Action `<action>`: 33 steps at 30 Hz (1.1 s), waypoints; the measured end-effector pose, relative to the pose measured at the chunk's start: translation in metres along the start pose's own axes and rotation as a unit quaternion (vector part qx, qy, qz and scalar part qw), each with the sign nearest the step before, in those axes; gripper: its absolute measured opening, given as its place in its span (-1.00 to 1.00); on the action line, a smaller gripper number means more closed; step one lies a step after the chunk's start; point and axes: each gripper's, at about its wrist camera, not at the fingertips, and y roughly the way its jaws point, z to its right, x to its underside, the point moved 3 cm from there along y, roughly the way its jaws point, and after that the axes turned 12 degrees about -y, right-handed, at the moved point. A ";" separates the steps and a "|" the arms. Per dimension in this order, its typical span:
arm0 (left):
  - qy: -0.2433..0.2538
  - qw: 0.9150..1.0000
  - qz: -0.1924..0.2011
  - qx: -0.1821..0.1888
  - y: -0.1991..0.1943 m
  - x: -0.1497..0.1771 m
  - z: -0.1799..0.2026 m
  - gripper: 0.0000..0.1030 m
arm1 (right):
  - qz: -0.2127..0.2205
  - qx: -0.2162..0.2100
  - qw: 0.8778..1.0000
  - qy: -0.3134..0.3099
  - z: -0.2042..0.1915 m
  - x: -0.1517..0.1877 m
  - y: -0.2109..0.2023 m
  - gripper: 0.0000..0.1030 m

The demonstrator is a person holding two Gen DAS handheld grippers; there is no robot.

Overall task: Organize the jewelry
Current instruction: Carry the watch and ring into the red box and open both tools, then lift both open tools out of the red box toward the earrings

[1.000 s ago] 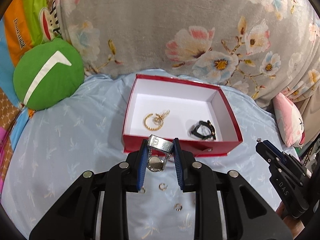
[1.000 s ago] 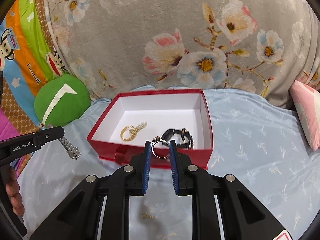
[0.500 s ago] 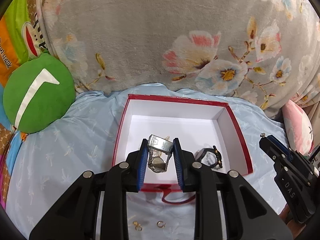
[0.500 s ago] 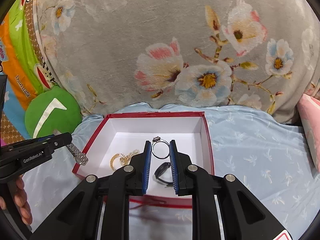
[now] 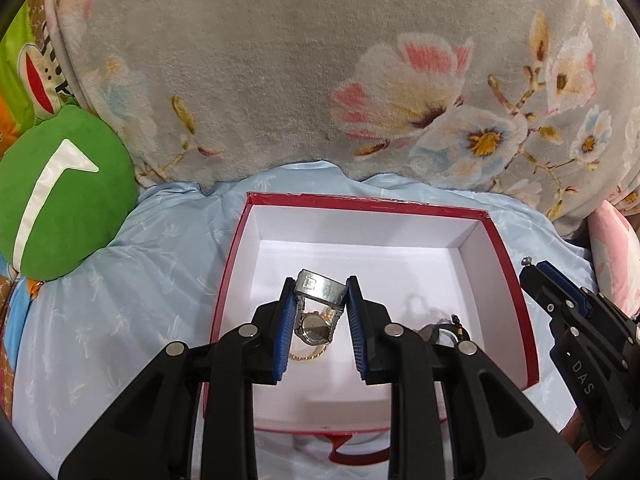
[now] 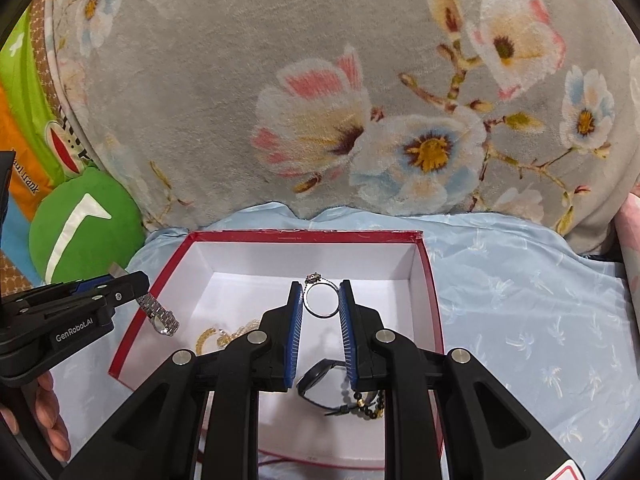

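While both grippers hang over the red box (image 5: 508, 248), further in than a second ago, either piece could snag the gold chain (image 6: 224, 334) or black bracelet (image 6: 320, 380) below. Left gripper (image 5: 319, 292) pinches the watch (image 5: 316, 320); right gripper (image 6: 320, 300) pinches the ring (image 6: 320, 298), barely parted.

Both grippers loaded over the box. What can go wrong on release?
The watch hangs over the gold chain; dropped here, it will likely land on it and tangle. The ring, pinched edge-on by the right gripper, may bounce or roll inside the red box toward the black bracelet.
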 end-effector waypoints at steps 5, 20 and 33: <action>0.004 1.000 -0.004 -0.005 0.019 -0.006 0.005 -0.53 | -0.014 -0.002 1.000 0.008 0.007 0.000 0.025 -0.67; -0.002 0.999 -0.008 -0.037 0.054 -0.006 0.000 0.13 | -0.034 0.009 0.999 0.007 0.010 0.011 0.061 -0.11; -0.025 0.999 -0.003 -0.037 0.018 0.001 -0.018 0.20 | 0.001 0.016 1.000 0.015 0.000 0.024 -0.001 0.17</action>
